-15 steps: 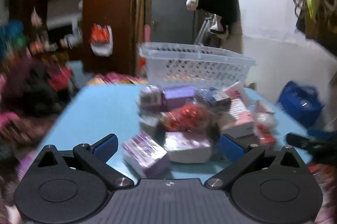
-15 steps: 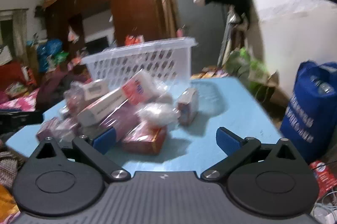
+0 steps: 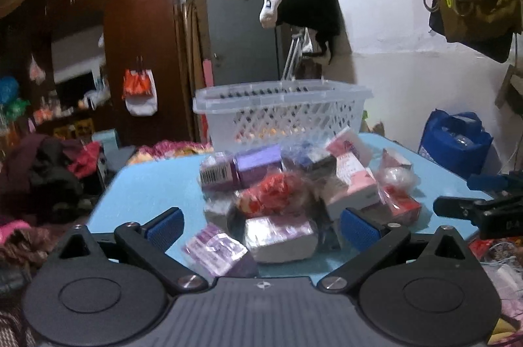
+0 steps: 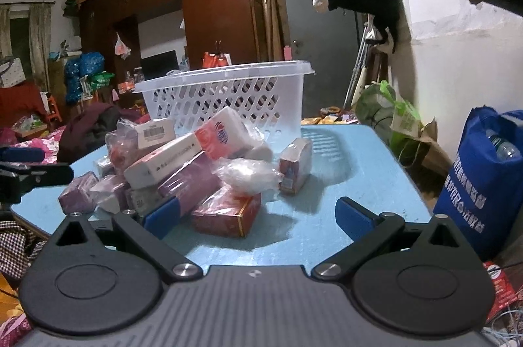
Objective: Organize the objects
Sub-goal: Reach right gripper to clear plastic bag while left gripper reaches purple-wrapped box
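Both hand-held tools sit at the near edge of the table with nothing in them. Left gripper (image 3: 261, 227) has its jaws spread as wide as they go, and in the left wrist view a silver-and-purple wrapped pack (image 3: 278, 234) lies on the table between and just beyond its blue pads (image 3: 163, 227), not pinched. Right gripper (image 4: 258, 218) is equally wide and empty; its left pad stands in front of a long purple box (image 4: 189, 183), and a red box (image 4: 227, 213) lies just past the gap.

Beyond them, on the blue table (image 4: 343, 170), is the pile of about 12 wrapped boxes and packets, heaped and overlapping: a pink-and-white carton (image 4: 163, 160), a crinkled clear bag (image 4: 245, 172), and 1 small box (image 4: 295, 162) standing a little apart at the right. Behind the pile, at the far edge, stands the white lattice basket (image 4: 228, 95); its inside is not visible from here.

By my reading this is the approach to a 1st pick, with no item lifted yet. Next, either tool needs to ease forward over a loose outer item, close across its narrow side, lift clear of its neighbours, and carry it over the basket rim. Slippery film could let a pack slide.
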The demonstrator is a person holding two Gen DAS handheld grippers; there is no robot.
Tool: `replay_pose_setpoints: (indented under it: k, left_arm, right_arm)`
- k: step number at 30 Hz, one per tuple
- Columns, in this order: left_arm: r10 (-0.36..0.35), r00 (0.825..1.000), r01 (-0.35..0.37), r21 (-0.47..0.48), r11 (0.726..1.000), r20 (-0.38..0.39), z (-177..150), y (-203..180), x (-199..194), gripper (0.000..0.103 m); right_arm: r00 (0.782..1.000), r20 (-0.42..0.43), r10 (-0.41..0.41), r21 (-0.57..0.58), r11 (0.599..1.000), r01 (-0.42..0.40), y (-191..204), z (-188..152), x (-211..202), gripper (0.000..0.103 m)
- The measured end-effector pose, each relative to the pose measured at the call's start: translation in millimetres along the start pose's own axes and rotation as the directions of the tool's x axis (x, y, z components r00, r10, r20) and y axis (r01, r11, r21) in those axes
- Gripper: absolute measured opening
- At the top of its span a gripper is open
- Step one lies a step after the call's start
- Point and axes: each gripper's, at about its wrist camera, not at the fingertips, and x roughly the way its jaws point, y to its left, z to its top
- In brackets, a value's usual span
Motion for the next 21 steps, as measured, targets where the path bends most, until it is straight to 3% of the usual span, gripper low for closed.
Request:
replay_pose_setpoints:
  k: [2,5,7,12,21]
  left_arm:
    - [0.009,1.0,-0.01,0.016,1.0,0.026,2,-1,-1,0.103]
    - [-0.106,0.992,0.108,-0.024,0.994,0.071,6,8,-1,0.103]
    - [-0.145,0.988,0.147,-0.054,0.988,0.046,7,12,3,0.103]
    - [-0.03,0.999,0.031,-0.029,0.999,0.022,4,5,6,0.103]
    - [-0.039,0.999,0.039,-0.039,0.998,0.003,2,8,4,0.103]
  right_arm:
    - [1.0,-0.001,0.005,-0.001,1.0,-0.005,0,-1,0,0.103]
    - [1.0,0.0,0.015,-0.001,1.0,-0.015,0,-1,-1,0.103]
    - [1.0,0.002,0.02,-0.006,1.0,-0.02,2,-1,-1,0.103]
    - [1.0,0.001,0.028,-0.005,1.0,-0.028,1,-1,-2,0.103]
    - [0.999,-0.013,0.049,-0.003,0.999,-0.049,1,-1,-2,0.103]
